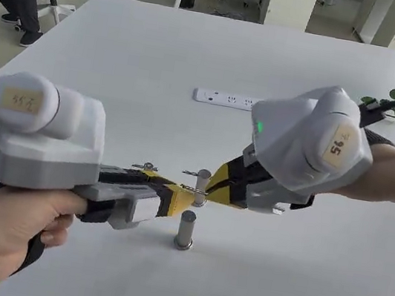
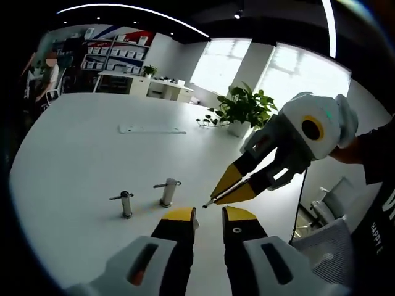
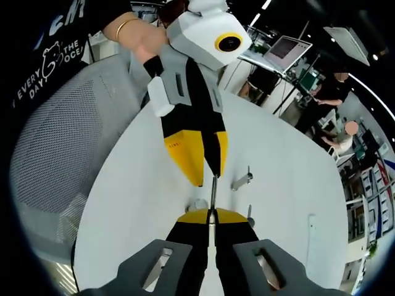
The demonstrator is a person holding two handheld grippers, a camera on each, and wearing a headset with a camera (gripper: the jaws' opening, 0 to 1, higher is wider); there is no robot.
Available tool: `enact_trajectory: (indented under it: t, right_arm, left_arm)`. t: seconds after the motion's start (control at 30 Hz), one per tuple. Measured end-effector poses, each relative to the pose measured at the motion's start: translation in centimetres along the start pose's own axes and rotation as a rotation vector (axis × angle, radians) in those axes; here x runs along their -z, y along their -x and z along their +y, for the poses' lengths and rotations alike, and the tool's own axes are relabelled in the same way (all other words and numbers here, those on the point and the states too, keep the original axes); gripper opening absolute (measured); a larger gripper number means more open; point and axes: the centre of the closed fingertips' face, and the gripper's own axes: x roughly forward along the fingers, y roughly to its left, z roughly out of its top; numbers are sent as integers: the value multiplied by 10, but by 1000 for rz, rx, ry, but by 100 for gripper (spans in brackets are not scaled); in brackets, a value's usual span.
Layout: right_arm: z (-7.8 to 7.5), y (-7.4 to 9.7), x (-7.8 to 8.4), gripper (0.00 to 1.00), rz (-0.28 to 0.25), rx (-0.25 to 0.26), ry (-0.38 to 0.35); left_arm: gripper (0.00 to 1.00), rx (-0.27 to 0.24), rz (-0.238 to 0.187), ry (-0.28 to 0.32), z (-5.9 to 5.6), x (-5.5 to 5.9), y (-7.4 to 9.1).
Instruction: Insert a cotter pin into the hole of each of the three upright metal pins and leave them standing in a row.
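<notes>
A person at a white bench point(image 1: 121, 61) brings two hand-held grippers tip to tip over three upright metal pins. The right gripper point(image 3: 211, 217) is clenched on a thin cotter pin point(image 3: 213, 194), which juts forward from its yellow tips toward the left gripper point(image 2: 208, 216). The left gripper's jaws stand a little apart with nothing between them. In the left gripper view the free end of the cotter pin sits just ahead of that gap.

Two of the metal pins, the nearer one point(image 2: 168, 192) and the farther one point(image 2: 126, 204), stand side by side on the bench beyond the left gripper. Each has a cotter pin crosswise through its top. The third metal pin point(image 1: 185, 229) stands bare on the bench, just in front of the meeting gripper tips in the head view.

A white power strip point(image 1: 224, 99) lies farther back on the bench, and a potted plant point(image 2: 244, 111) stands at the bench's far edge. The person's left hand point(image 1: 12, 227) grips the left gripper's handle.
</notes>
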Motion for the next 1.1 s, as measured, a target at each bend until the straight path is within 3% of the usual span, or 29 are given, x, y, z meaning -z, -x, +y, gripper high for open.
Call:
enact_trajectory:
  t: [0.23,0.67,0.9,1.1]
  right_arm:
    - [4,-2,-3,0,-5,1,36]
    - [9,-1,-9,0,-11,-2,72]
    - [7,0,-10,0,-14,9,62]
    - [9,-1,-9,0,-33,-1,1]
  left_arm:
    - [10,24,10,51,-2,2,-2]
    - [1,58,8,93,-8,8,-7]
    - [1,58,-13,114,-6,5,-6]
    - [1,50,-7,81,-7,6,-7]
